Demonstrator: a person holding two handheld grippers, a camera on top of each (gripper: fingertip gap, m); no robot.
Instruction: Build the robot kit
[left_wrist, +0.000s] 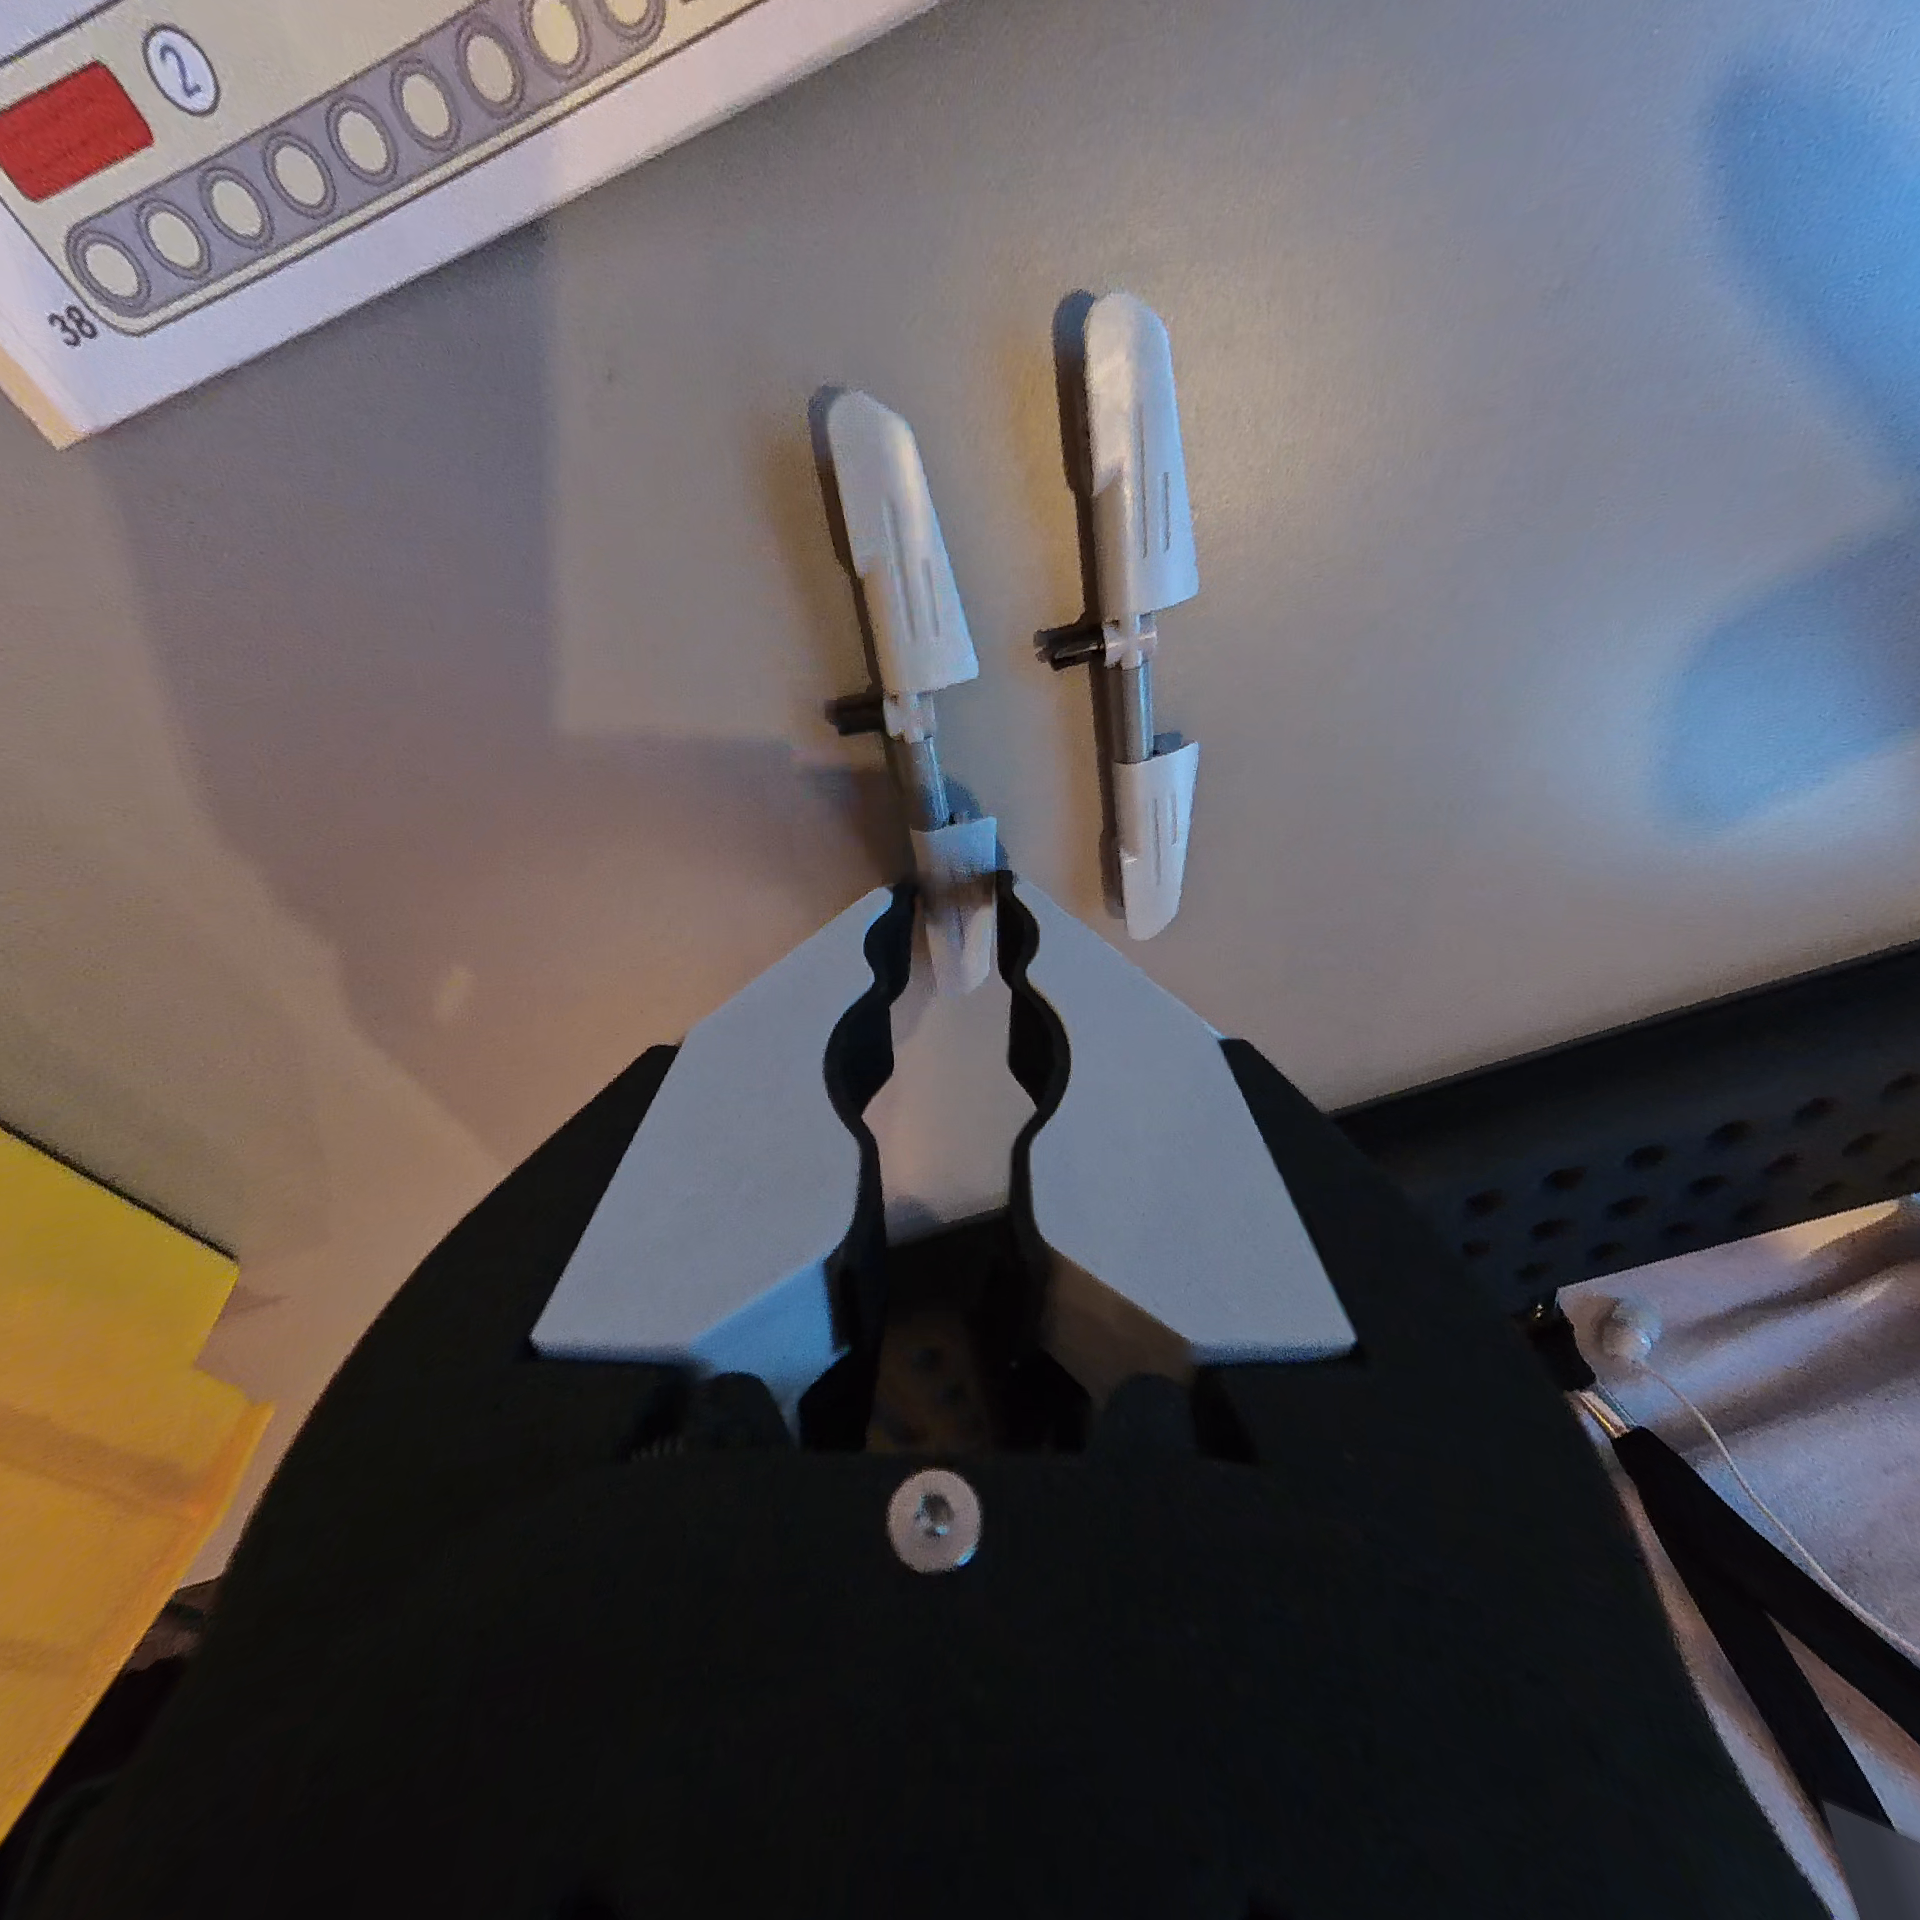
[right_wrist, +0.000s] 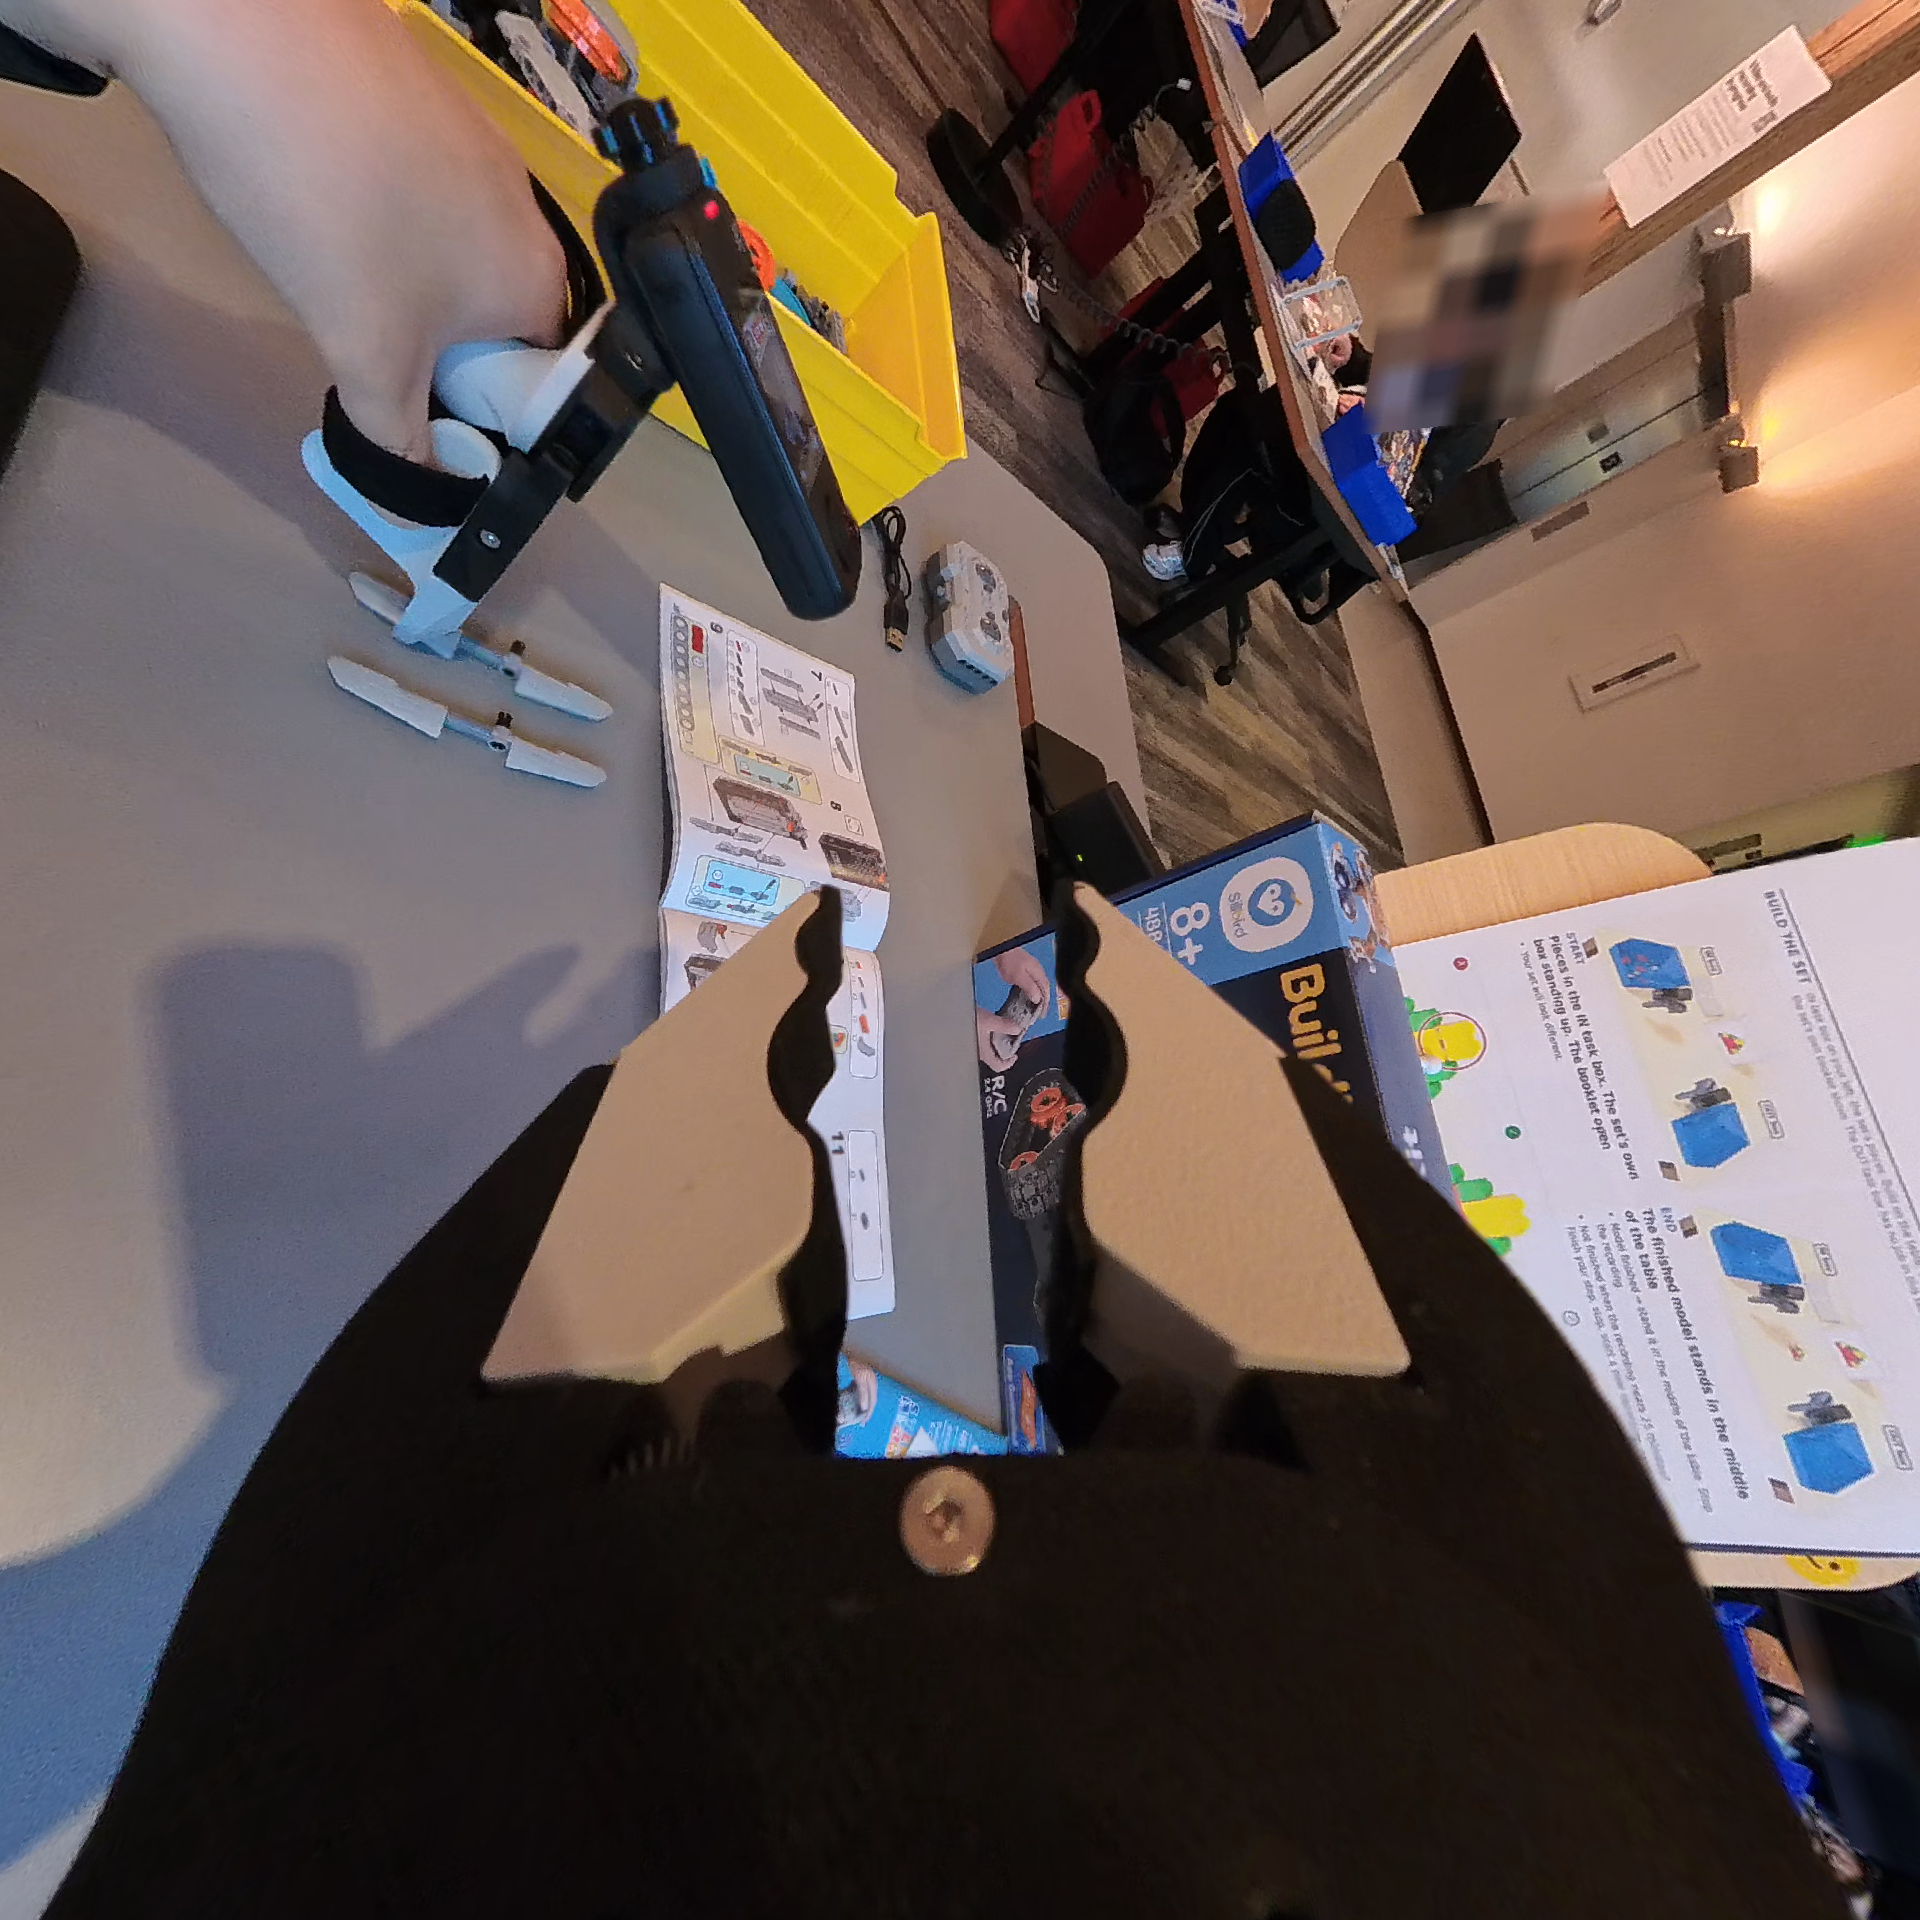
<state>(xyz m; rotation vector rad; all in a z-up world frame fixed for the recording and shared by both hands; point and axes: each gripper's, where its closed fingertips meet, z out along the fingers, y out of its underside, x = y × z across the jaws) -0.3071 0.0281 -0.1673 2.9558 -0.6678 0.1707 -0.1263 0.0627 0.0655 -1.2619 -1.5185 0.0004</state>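
Leftmost, yellow plastic bin at the tabletop's far edge, left gripper clamped on one grey blade-shaped brick assembly, its twin just beside, printed instruction booklet, glossy blue box, right gripper wide, empty.

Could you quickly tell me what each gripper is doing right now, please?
Left gripper: shut on the lower end of the left grey wing piece, on the table.
Right gripper: open, holding nothing, above the booklet.
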